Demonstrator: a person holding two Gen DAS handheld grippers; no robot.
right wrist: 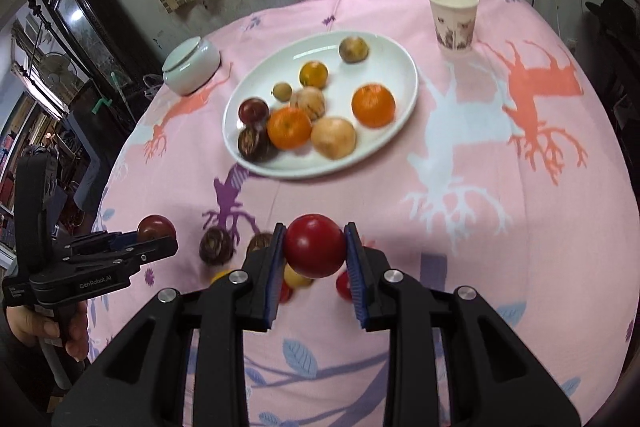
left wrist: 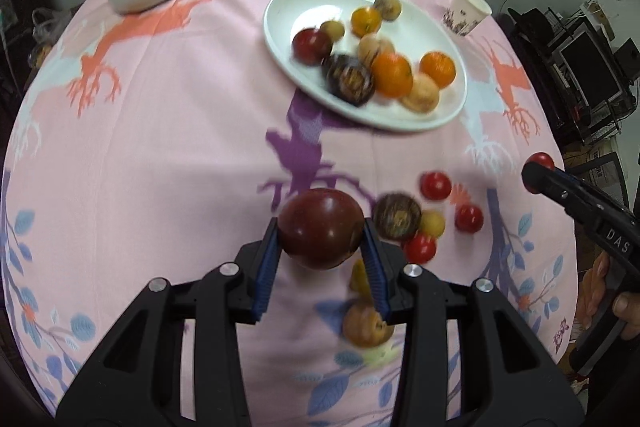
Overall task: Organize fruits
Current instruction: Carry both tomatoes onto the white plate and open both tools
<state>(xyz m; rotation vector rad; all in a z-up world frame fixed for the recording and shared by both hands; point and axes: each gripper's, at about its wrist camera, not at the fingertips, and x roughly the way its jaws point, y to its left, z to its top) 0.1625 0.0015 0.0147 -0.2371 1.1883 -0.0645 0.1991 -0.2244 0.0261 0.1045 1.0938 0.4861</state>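
L gripper (left wrist: 321,237): jaws clamped either side of a dark red plum (left wrist: 321,227), held clear of the cloth. R gripper (right wrist: 315,247): jaws closed on a bright red fruit (right wrist: 315,245), also lifted off the worktop (right wrist: 520,267). Both fruits sit well between the blue pads, no visible slip.

Under/around the jaws, loose fruit remains on the pink cloth: small red ones (left wrist: 435,185), a dark mottled one (left wrist: 397,217), a yellow one (left wrist: 433,223), a brownish one (left wrist: 366,323) right below the L jaws.

Further out, w/ a clear stretch of cloth between: white plate (right wrist: 396,59) already carrying oranges (right wrist: 373,105), tan and dark fruits. Beyond that a paper cup (right wrist: 453,21) and a lidded white bowl (right wrist: 191,67), both apart from the plate.

Step, as I read it: pick done on both sides, carry phase. Next calls for moving each fruit over the plate and lowering into a free spot – far/right part of the plate looks emptiest – before opening, so nothing rolls off the rim or knocks the pile. Keep the two grippers from crowding each other.
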